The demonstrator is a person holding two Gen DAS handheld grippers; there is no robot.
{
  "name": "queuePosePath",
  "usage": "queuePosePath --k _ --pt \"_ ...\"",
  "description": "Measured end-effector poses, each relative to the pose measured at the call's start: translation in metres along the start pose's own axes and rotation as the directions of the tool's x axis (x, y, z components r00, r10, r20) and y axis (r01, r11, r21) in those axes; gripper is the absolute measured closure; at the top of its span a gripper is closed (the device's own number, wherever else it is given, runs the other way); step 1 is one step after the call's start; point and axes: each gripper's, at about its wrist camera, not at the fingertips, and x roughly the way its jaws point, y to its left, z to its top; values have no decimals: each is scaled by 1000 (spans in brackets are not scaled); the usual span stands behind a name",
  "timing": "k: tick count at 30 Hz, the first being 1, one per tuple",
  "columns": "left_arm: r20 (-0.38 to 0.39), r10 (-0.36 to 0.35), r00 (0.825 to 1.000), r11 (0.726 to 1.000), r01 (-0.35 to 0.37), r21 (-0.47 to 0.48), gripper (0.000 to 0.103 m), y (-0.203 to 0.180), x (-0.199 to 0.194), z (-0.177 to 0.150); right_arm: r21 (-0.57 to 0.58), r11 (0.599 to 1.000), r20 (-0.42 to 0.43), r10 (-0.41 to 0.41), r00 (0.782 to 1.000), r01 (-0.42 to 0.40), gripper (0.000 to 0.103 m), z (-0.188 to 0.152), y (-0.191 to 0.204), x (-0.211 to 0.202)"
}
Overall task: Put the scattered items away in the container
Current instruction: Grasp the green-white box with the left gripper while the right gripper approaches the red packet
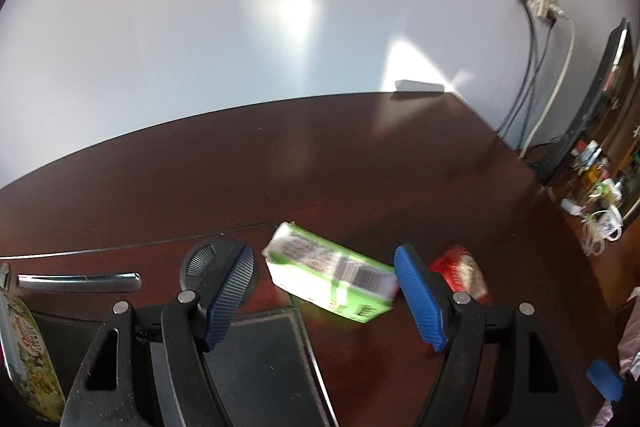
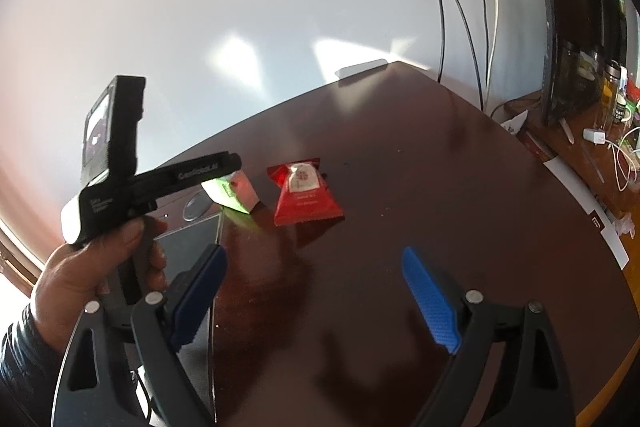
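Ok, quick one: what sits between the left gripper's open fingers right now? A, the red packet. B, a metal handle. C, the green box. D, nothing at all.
C: in the left wrist view the green box lies tilted between the fingers of the open left gripper, while the red packet lies beyond the right-hand finger, outside the gap.

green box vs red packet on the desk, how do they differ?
Shape: the green box is a stiff rectangular carton; the red packet is a soft pouch with crimped ends.
Pose: the box looks tilted between the open fingers of the left gripper; the packet lies flat on the desk.
Position: the box sits nearer the left gripper, the packet just beyond it and apart.
Shared: neither is gripped; the right gripper is open too.
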Motion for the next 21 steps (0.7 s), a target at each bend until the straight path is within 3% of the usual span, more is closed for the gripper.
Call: queuePosePath --k 7,10,12,21 --pt "-52 14 999 1000 -13 15 27 -2 20 -2 -20 1000 -3 12 1000 -12 12 -1 9 0" --pt "-29 -13 999 1000 13 -7 28 4 19 -2 -25 1000 1 7 1000 -7 12 0 9 -2" --pt "-24 -22 999 1000 22 3 35 5 18 -3 -17 1000 4 2 1000 -2 12 1 6 -2" --pt "13 -72 997 997 72 9 40 21 1 -12 -56 998 -23 -26 999 25 12 11 8 13"
